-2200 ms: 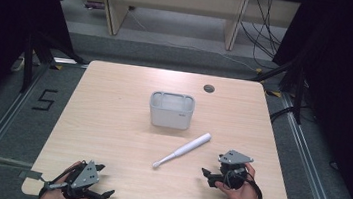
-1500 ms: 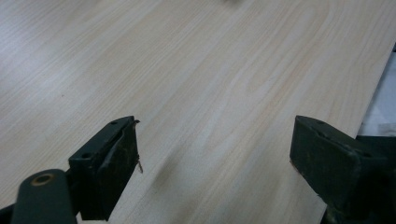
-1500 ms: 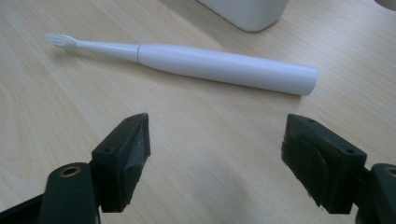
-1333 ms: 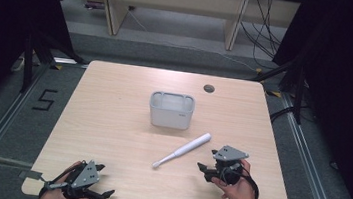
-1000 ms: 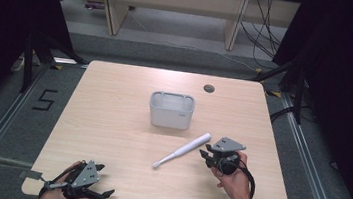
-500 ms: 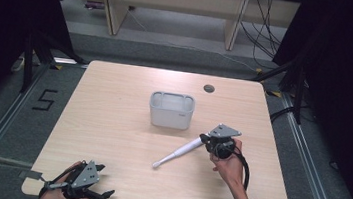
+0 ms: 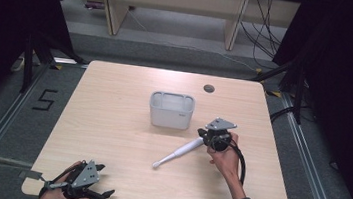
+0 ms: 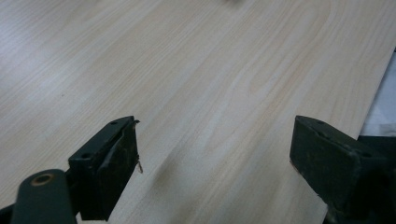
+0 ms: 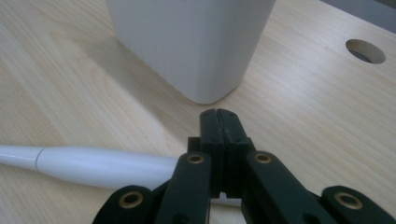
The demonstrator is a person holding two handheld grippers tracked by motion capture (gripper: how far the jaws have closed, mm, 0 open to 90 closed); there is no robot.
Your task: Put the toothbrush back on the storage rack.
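The right gripper [image 9: 218, 116] has its two black jaws pressed flat together, pad against pad, with nothing between them at the tips. They have just been closing, and no object sits in the seam where they meet. In the right gripper view the closed tips point toward the near corner of the white container [image 9: 191, 42], close to it but not touching, while the thick end of the white toothbrush-like wand [image 9: 102, 165] passes underneath the jaws' linkage, lying on the wood. Whether the gripper's underside touches that handle cannot be told.

From the high view the right gripper [image 7: 209, 136] sits at the wand's [image 7: 178, 153] thick upper end, held by the person's right hand [image 7: 225, 158], with a black cable looping back along the wrist. The wand lies at a slant on the table [image 7: 113, 102], its thin tip pointing toward the near left and its thick end toward the gripper. The container [image 7: 171, 110] stands upright just beyond and to the left of the gripper, near the middle of the table, well apart from the wand's tip. A round hole [image 7: 209, 88] lies in the tabletop behind the container.

The left gripper [image 8: 215, 158] holds its jaws spread wide over bare wood, nothing between them. In the high view it rests at the near left edge of the table in the person's left hand [image 7: 60, 198], well apart from the wand and container.
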